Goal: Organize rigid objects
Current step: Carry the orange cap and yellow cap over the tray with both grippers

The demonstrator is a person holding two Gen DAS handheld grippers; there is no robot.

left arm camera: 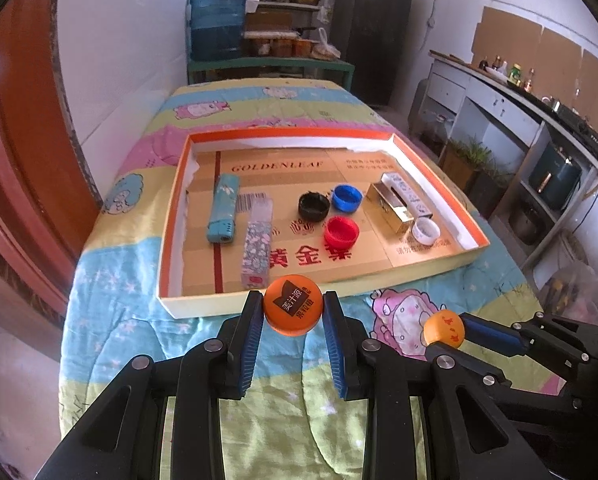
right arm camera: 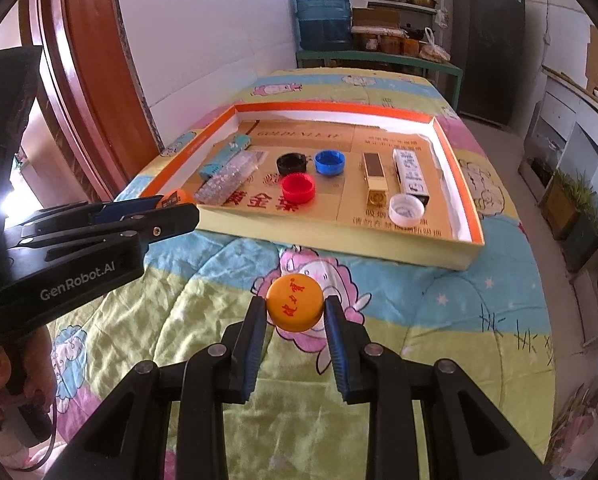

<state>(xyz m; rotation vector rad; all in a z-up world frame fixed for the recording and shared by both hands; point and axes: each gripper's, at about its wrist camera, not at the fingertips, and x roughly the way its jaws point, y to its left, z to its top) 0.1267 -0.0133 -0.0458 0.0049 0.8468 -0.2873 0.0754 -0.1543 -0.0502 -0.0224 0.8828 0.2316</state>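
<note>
My left gripper [left arm camera: 293, 312] is shut on an orange bottle cap with black print [left arm camera: 293, 310], held just before the near rim of a shallow orange-edged cardboard tray [left arm camera: 203, 308]. My right gripper [right arm camera: 295, 309] is shut on a yellow-orange cap with red characters [right arm camera: 295, 302], above the quilt, short of the tray [right arm camera: 339, 248]. That cap also shows in the left wrist view [left arm camera: 443, 327]. In the tray lie a black cap [left arm camera: 314, 206], a blue cap [left arm camera: 346, 198], a red cap [left arm camera: 341, 233], a white cap [left arm camera: 425, 231], two lighters [left arm camera: 223, 208] and two small boxes [left arm camera: 395, 200].
The tray sits on a table covered by a cartoon-print quilt [left arm camera: 119, 320]. A wooden door frame [left arm camera: 15, 160] stands at the left. A blue water jug [left arm camera: 217, 24], shelves and a dark fridge [left arm camera: 371, 32] stand behind. A counter [left arm camera: 519, 92] runs along the right.
</note>
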